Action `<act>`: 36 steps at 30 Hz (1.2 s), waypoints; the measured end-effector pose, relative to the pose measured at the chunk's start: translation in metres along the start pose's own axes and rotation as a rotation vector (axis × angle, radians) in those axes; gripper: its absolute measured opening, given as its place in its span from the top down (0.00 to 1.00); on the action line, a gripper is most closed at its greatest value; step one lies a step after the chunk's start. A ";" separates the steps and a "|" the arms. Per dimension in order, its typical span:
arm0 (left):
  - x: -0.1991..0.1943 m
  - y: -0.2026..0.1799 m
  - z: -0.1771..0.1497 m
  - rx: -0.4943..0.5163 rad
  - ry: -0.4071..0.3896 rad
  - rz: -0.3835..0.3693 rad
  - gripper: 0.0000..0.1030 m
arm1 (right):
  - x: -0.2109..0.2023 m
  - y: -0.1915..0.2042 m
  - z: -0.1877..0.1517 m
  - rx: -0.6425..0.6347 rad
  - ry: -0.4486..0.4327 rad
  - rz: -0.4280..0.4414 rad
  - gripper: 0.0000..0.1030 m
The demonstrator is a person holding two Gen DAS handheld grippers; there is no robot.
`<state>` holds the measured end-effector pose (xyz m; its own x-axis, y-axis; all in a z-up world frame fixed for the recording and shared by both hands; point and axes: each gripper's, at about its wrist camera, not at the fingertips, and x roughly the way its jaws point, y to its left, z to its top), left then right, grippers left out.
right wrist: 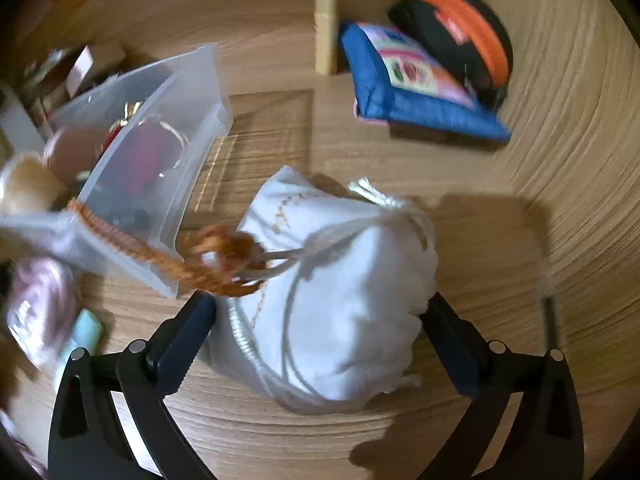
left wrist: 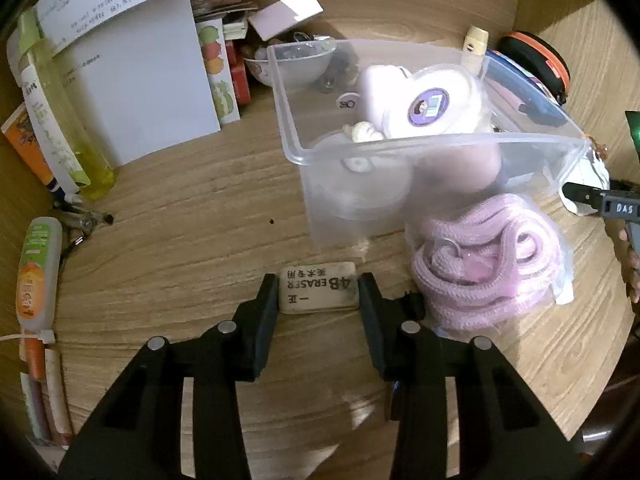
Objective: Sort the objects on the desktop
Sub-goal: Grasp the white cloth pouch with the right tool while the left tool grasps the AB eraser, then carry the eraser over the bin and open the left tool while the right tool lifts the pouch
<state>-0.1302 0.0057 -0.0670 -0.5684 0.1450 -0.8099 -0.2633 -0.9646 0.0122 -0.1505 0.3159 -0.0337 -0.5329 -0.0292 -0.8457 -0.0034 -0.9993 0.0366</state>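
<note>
A beige 4B eraser lies on the wooden desk between the fingers of my left gripper, which touch or nearly touch its two ends. A clear plastic bin with white and pink items stands just beyond it. A bagged pink cord lies right of the eraser. My right gripper is open wide around a white drawstring pouch with an orange tassel; the fingers stand at its sides. The bin also shows in the right wrist view.
Papers and booklets, a yellow bottle and tubes line the left. A bowl stands behind the bin. A blue pouch, an orange-black case and a beige tube lie at the back right.
</note>
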 end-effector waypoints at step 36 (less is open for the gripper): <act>-0.083 0.029 0.027 -0.151 -0.286 0.022 0.62 | -0.092 0.048 0.042 -0.090 -0.369 0.173 0.68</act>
<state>-0.1113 -0.0288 0.0163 -0.7744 0.1587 -0.6125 -0.1418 -0.9869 -0.0765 -0.1370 0.2716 0.0683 -0.7867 -0.2030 -0.5831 0.1781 -0.9789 0.1006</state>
